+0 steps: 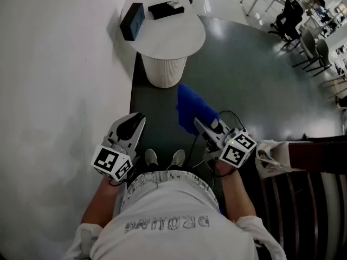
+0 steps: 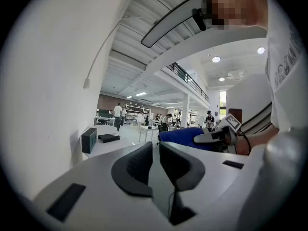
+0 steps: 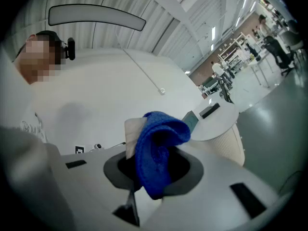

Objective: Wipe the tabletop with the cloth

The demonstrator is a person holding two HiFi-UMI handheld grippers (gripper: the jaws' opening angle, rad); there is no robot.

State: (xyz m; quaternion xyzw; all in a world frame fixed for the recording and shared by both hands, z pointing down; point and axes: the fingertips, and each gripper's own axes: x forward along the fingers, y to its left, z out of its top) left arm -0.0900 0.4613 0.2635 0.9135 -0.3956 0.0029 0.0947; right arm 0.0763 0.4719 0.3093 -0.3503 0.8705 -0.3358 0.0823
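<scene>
Your right gripper [image 1: 198, 123] pinches the bunched blue terry cloth [image 1: 191, 108], held in the air short of the round white table [image 1: 173, 37]; your left gripper [image 1: 139, 118] has its jaws pressed together, empty.

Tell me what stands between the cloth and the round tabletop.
Nothing visible. The right claw holds the blue cloth over the floor, short of the table; a dark box and black item sit on it.
</scene>
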